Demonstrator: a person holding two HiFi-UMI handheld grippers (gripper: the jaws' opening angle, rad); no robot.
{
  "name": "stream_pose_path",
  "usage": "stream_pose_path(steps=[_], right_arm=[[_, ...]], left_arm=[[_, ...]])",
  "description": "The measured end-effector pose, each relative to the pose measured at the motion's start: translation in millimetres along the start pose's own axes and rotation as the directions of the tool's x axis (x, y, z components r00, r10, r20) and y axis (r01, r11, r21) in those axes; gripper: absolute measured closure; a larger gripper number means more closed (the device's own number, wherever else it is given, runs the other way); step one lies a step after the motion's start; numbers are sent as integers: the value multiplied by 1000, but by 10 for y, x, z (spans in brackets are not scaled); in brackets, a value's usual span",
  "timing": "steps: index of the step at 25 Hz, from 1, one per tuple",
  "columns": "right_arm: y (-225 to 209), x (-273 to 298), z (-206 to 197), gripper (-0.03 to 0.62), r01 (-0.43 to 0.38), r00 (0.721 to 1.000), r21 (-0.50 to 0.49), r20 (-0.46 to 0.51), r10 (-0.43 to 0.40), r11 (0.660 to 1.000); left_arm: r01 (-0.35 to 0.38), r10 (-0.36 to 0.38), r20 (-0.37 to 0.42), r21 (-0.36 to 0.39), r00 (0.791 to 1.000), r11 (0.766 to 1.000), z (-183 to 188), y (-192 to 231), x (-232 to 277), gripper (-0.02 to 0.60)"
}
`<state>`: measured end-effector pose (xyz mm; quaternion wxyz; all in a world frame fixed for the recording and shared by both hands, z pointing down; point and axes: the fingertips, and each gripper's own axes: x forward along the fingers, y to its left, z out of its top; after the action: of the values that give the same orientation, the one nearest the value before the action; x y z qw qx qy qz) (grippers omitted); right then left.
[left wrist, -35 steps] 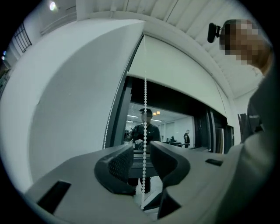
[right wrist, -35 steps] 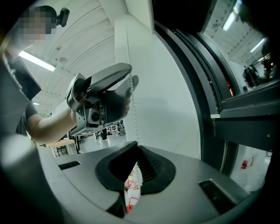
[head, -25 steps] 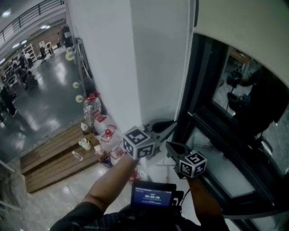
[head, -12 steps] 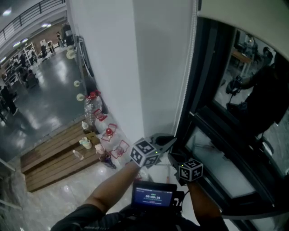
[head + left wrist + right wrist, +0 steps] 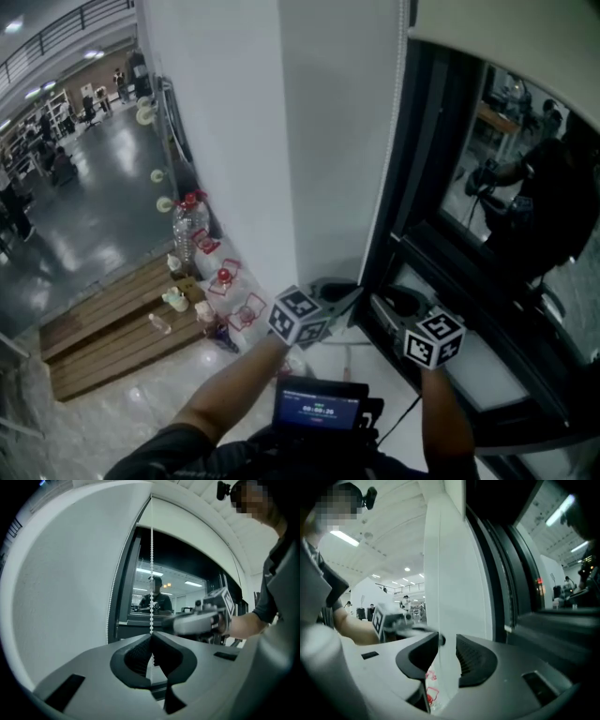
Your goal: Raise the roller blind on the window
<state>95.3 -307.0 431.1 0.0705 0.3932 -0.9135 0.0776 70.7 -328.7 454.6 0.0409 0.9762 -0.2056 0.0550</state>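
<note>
The left tool (image 5: 151, 638) is pinched on the chain (image 5: 151, 564), holding it taut and low. The right tool (image 5: 447, 653) stands spread, its jaws having just been opening. The chain seems to run loose between them. The blind (image 5: 506, 66) covers only the top of the window (image 5: 487, 272). This looks like a hand-over-hand haul, so next the right tool must grip higher up. Since a second ago the left tool has sunk and the right has shifted rightward.

No text reads clearly; the digits on the small screen (image 5: 319, 411) are blurred.
</note>
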Motion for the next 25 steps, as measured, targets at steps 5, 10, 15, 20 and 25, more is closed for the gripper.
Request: stream_pose_path(steps=[5,10,15,20,25], right_arm=[[169,29,1040,459,-43,980,-83,192,59,996],[225,133,1380,504,-33,977,-145,205,62,989],[254,192,1365,571,-73,968,-130,231,102,989],[227,201,1357,572,-68,963,-101,254,92,993],[196,193,1364,574,-74,964,-85,250,93,994]], left_arm=[[38,-37,27,-34,999,999,15,-136,14,580],[44,-43,30,-41,999,998,6,-188,6,580],[35,-34,27,-54,999,998,-4,-164,-8,580],[41,-41,5,-73,999,996,23,-152,-93,580],[-8,14,66,-83,998,996,423,0,-423,494]])
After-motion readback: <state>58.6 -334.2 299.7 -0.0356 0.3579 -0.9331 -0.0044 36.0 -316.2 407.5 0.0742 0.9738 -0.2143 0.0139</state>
